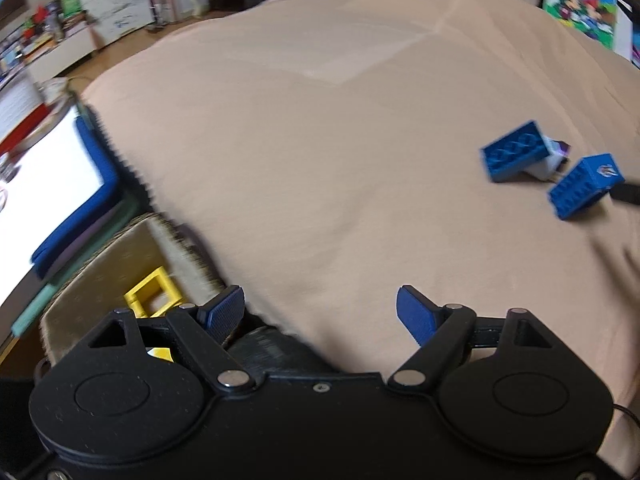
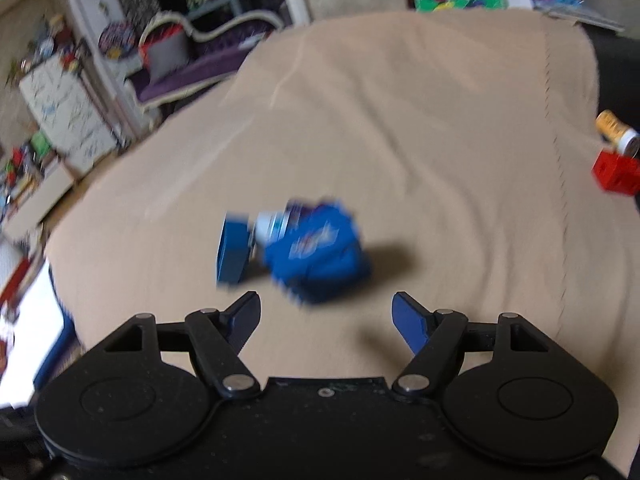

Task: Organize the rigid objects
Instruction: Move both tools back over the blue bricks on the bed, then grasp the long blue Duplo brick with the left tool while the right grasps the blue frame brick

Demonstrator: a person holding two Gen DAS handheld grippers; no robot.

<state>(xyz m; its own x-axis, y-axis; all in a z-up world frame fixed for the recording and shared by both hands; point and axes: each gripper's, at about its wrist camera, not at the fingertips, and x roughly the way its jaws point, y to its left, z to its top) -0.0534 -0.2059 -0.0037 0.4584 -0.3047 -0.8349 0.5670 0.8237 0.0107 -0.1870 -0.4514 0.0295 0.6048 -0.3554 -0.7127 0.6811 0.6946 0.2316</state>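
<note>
Two blue toy bricks lie on the beige cloth, one beside the other, with a small white and grey object between them. They are far right of my left gripper, which is open and holds nothing. The right wrist view shows the same group blurred: a large blue brick, a smaller blue brick and the white object. They sit just ahead of my right gripper, which is open and apart from them.
A woven basket at the cloth's left edge holds a yellow frame brick. A white board with a blue rim lies to its left. At the right edge of the cloth are a red brick and a yellow jar.
</note>
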